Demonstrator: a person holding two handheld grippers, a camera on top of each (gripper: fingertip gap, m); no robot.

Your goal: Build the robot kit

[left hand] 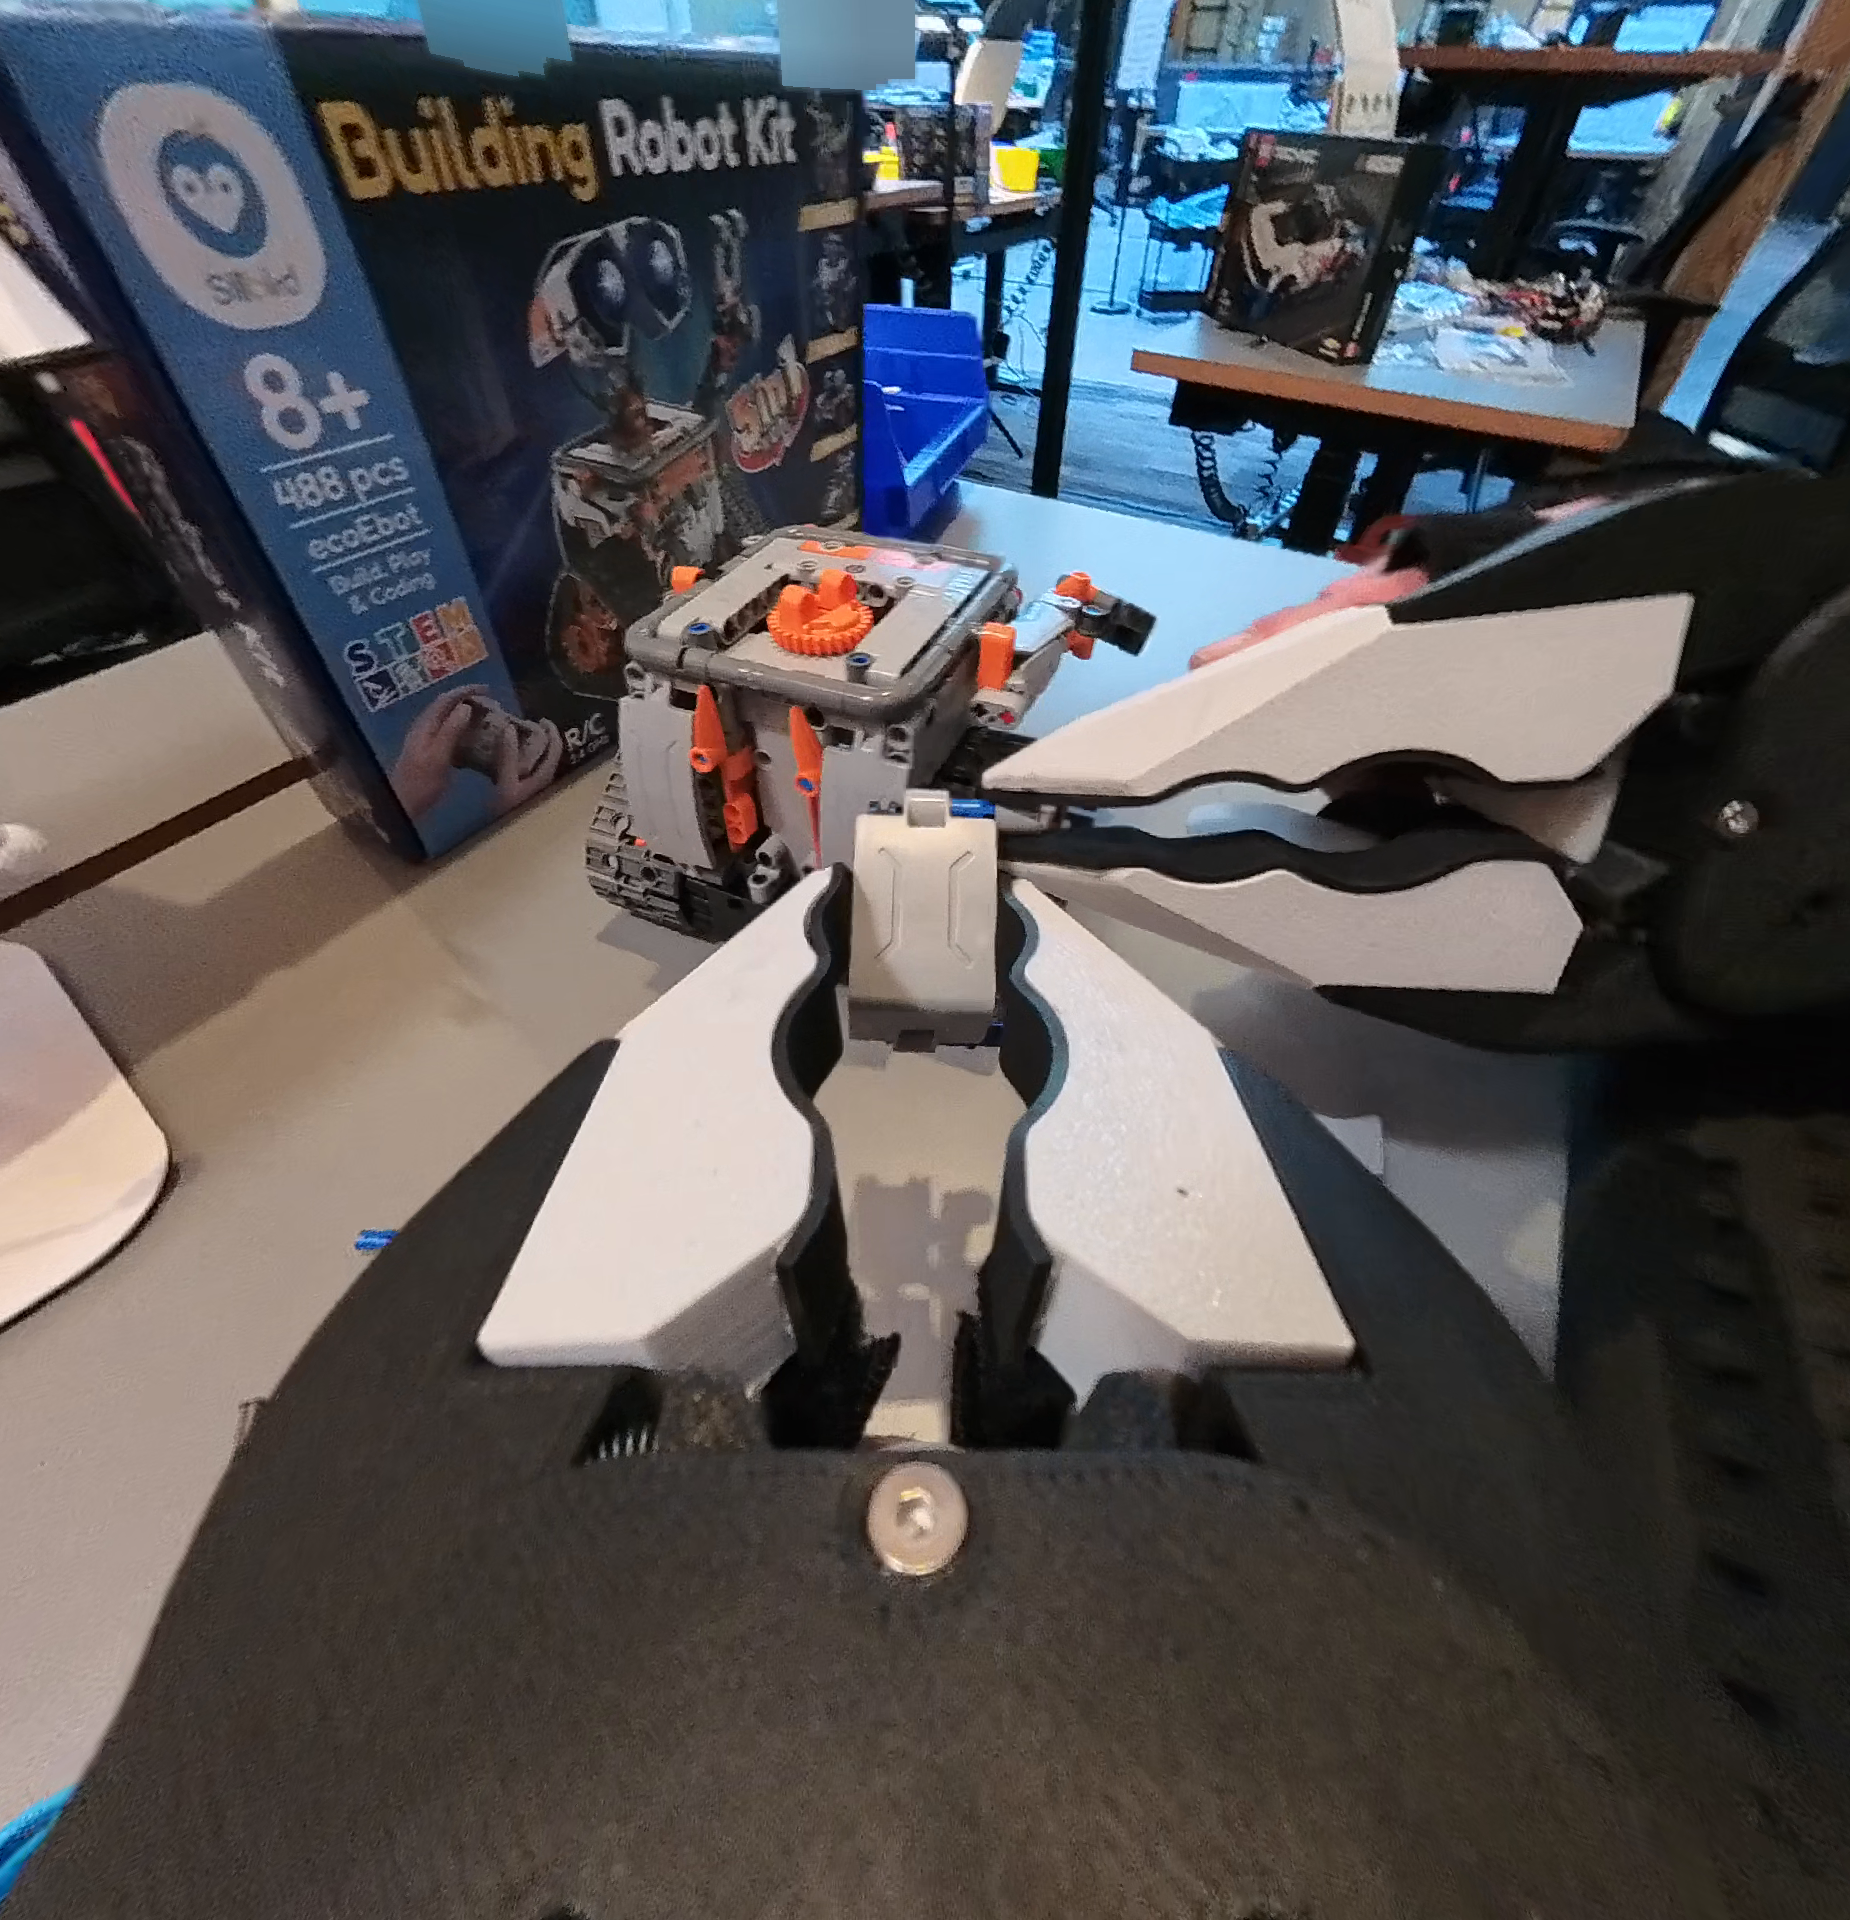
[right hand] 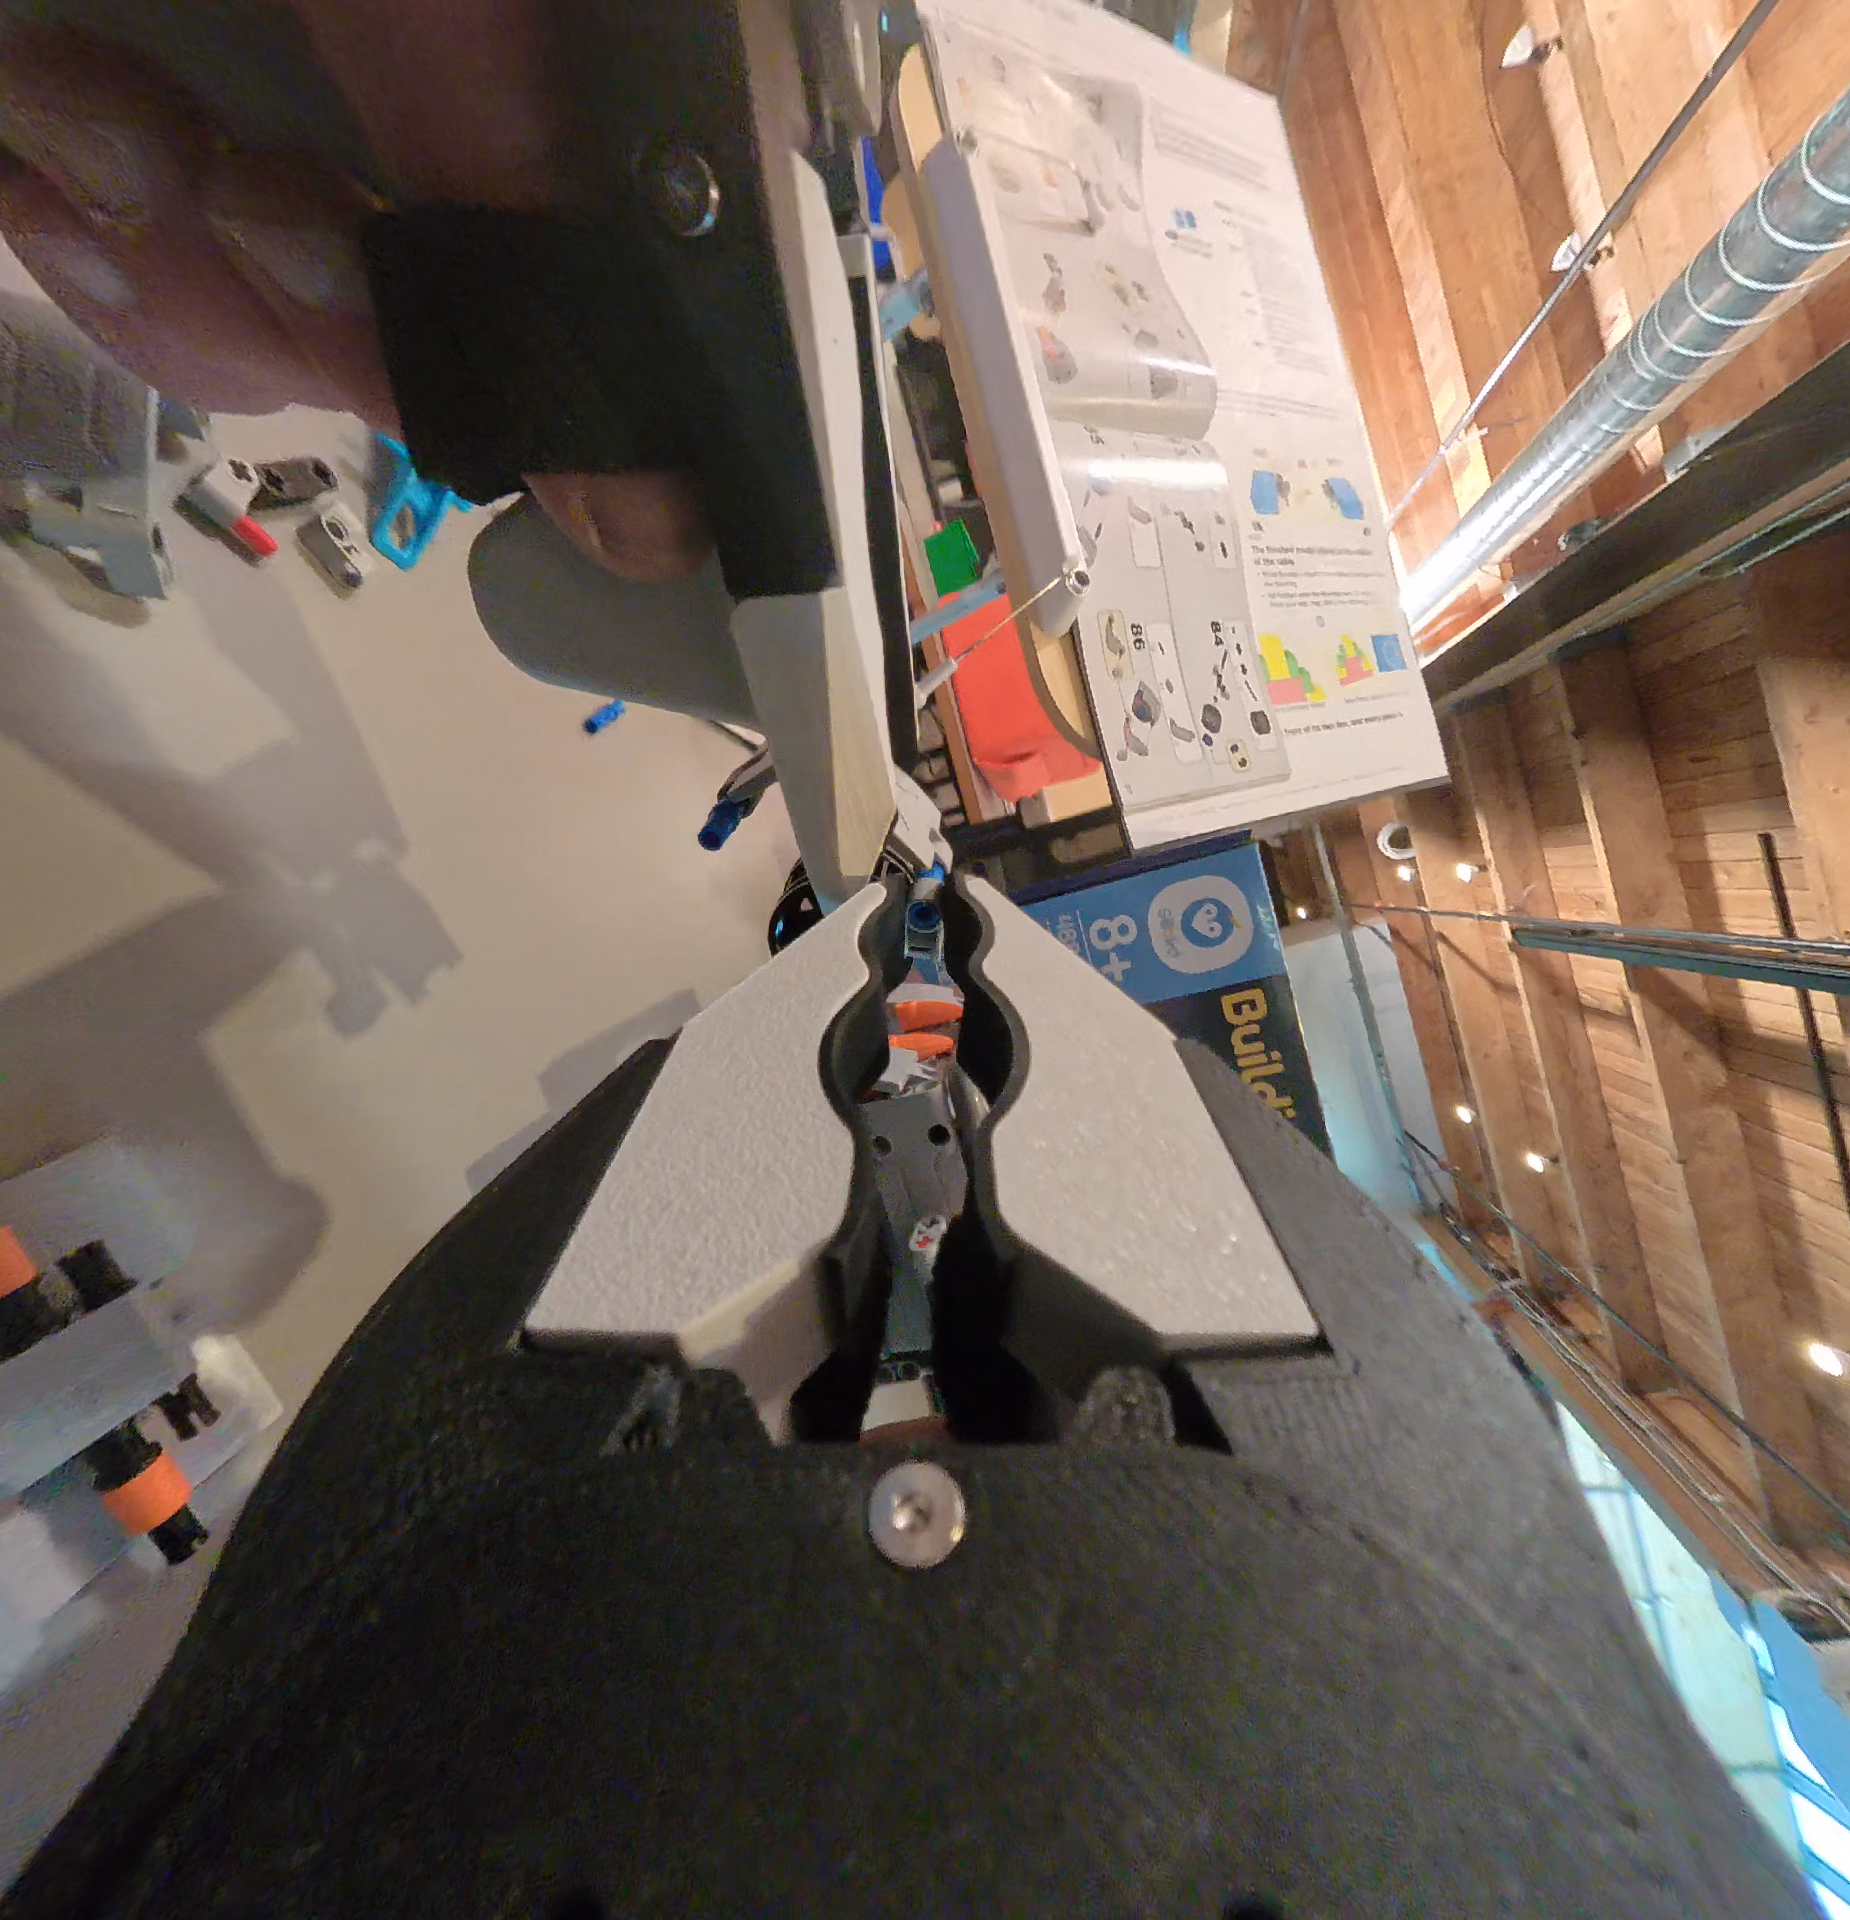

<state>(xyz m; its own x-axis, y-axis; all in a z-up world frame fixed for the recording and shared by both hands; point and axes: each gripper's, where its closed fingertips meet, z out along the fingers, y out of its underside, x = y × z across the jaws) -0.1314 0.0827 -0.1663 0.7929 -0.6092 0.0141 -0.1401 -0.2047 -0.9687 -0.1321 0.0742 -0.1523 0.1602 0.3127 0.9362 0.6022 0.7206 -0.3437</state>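
Left claw [left hand: 921, 914] clenched on grey panel [left hand: 923, 920], right claw [right hand: 926, 904] on blue pin [right hand: 921, 923], beside blue bin [left hand: 916, 416].

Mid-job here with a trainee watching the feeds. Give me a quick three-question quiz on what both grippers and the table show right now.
1. True or false: the left gripper is open and empty.
2. What does the right gripper pinch at its tips? A) an orange gear B) a small blue pin C) a green brick
3. Fill in: behind the brick-built robot model stands a tall ____ kit box.

Key
1. False: its fingers are closed on a light grey panel piece.
2. B
3. blue
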